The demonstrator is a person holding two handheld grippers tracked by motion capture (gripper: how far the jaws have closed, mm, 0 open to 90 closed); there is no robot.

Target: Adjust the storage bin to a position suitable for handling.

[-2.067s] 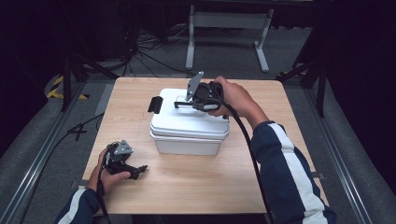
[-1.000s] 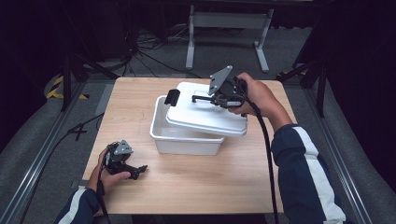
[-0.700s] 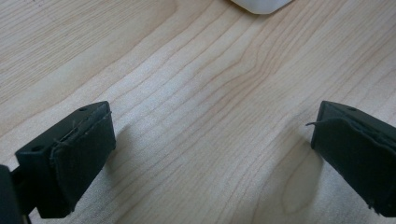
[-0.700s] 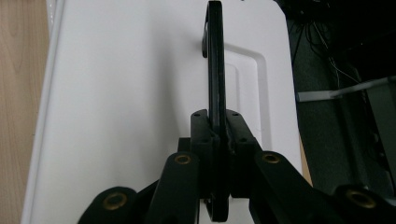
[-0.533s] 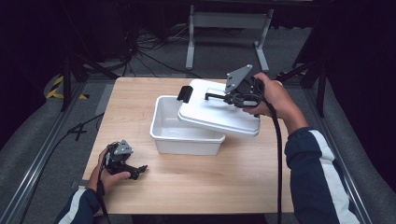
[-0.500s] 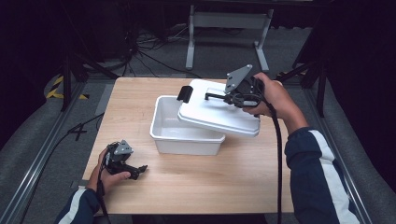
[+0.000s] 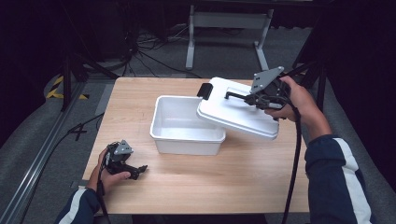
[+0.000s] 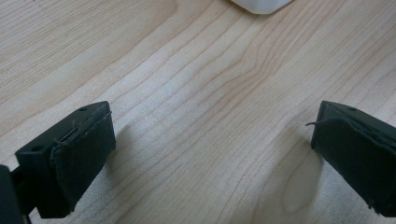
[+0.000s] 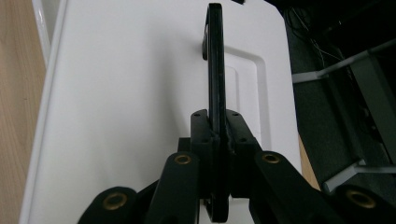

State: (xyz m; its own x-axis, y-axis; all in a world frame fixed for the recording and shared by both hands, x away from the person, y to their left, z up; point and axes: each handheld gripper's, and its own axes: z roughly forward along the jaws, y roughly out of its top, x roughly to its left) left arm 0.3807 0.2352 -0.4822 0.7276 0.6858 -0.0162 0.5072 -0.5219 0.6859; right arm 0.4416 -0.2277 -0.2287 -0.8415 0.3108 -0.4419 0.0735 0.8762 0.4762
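An open white plastic box [image 7: 187, 125] stands in the middle of the wooden table [image 7: 224, 186]. Its white lid [image 7: 236, 114] hangs tilted over the box's right rim, lifted by its black handle [image 9: 215, 65]. My right gripper [image 7: 252, 98] is shut on that handle, the jaws pinching it edge-on in the right gripper view. A black latch [image 7: 203, 90] sticks out at the lid's far left end. My left gripper [image 7: 135, 170] rests on the table near the front left corner, open with nothing between its pads [image 8: 84, 149].
A corner of the white box [image 8: 259, 3] shows at the top of the left gripper view. Past the table's far edge stand a grey metal frame [image 7: 224, 23] and cables on a dark floor. A rail runs along the floor at the left.
My right gripper has lifted the lid off the box and carried it to the right, leaving the box open. The left gripper has stayed put.
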